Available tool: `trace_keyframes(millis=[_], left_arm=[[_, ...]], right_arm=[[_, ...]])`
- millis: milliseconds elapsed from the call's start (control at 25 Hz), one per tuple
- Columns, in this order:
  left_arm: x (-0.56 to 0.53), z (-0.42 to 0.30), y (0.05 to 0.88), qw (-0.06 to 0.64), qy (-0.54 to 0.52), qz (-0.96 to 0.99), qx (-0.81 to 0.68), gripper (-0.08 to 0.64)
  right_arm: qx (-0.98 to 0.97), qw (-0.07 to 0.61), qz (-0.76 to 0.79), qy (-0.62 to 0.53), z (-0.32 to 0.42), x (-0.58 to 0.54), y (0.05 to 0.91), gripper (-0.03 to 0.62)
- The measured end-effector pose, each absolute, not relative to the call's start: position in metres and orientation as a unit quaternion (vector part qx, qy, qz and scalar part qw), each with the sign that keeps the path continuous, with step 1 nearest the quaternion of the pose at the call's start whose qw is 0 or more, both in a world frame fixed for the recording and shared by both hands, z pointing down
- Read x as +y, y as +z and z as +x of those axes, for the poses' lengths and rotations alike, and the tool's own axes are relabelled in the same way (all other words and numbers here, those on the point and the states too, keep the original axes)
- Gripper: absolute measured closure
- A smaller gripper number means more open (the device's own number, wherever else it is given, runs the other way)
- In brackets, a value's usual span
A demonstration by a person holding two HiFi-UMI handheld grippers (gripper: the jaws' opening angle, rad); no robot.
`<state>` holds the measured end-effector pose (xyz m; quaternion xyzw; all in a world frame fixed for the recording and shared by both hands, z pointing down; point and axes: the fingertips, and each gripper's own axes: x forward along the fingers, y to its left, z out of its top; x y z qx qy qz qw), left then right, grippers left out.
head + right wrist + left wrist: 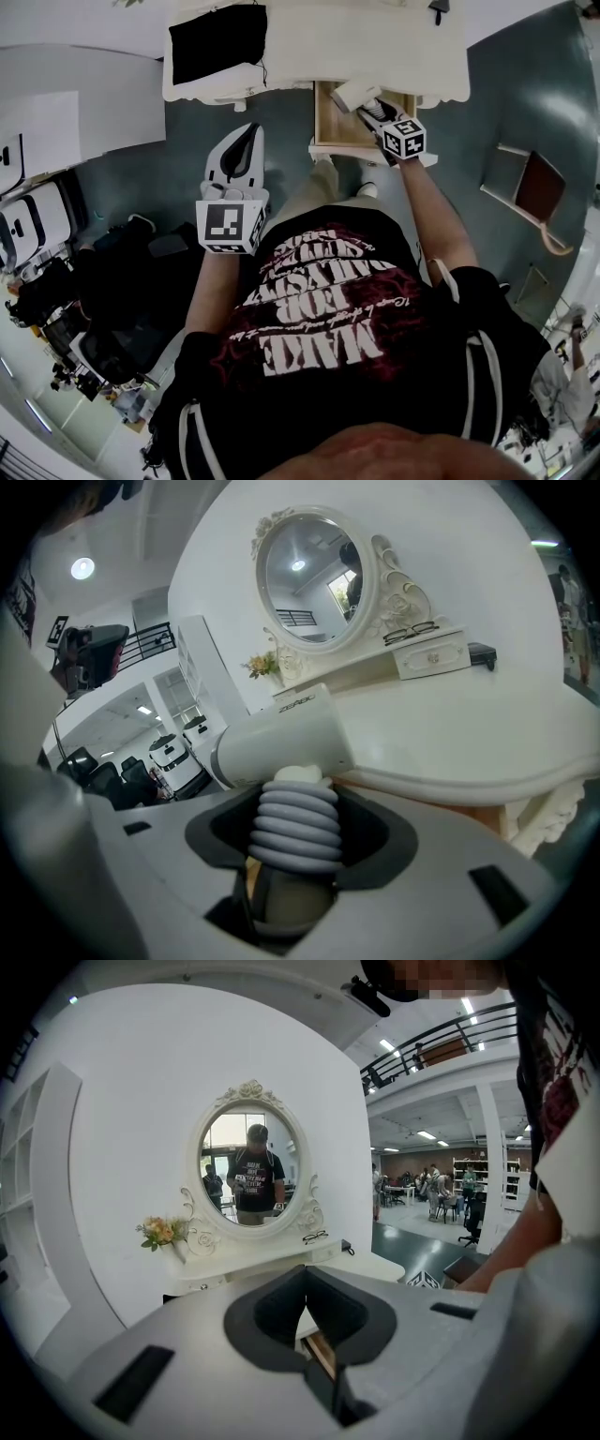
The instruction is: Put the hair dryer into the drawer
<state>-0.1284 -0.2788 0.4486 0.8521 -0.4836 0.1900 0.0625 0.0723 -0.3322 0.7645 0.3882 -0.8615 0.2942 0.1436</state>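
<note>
The white hair dryer (354, 96) hangs over the open wooden drawer (321, 117) of the white dressing table (375, 42). My right gripper (367, 108) is shut on it. In the right gripper view the jaws clamp the grey ribbed handle (295, 829), and the white barrel (281, 742) lies crosswise above them, in front of the table edge. My left gripper (246, 133) hangs over the floor to the left of the drawer. Its jaws are shut with nothing between them, and their tips meet in the left gripper view (307, 1299).
A black cloth (217, 39) lies on the tabletop's left part. On the table's back shelf stand an oval mirror (248, 1166), a small flower bunch (161, 1232) and glasses (316, 1237). A wooden chair (534, 192) stands at the right. Dark clutter (103, 300) fills the floor at my left.
</note>
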Motion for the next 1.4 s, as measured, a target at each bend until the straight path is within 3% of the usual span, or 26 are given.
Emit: trace_keyframes(millis=[280, 1040, 1400], left_arm=[[-0.278, -0.125, 0.447, 0.063, 0.188, 0.854, -0.480, 0.555], [-0.298, -0.125, 0.466, 0.084, 0.194, 0.854, -0.476, 0.557], [-0.308, -0.135, 0.470, 0.092, 0.201, 0.850, -0.478, 0.557]], right_arm=[[-0.866, 0.165, 0.372, 0.292, 0.066, -0.330, 0.765, 0.357], [-0.868, 0.344, 0.256, 0.252, 0.032, -0.318, 0.815, 0.357], [-0.844, 0.386, 0.263, 0.263, 0.047, -0.322, 0.841, 0.357]])
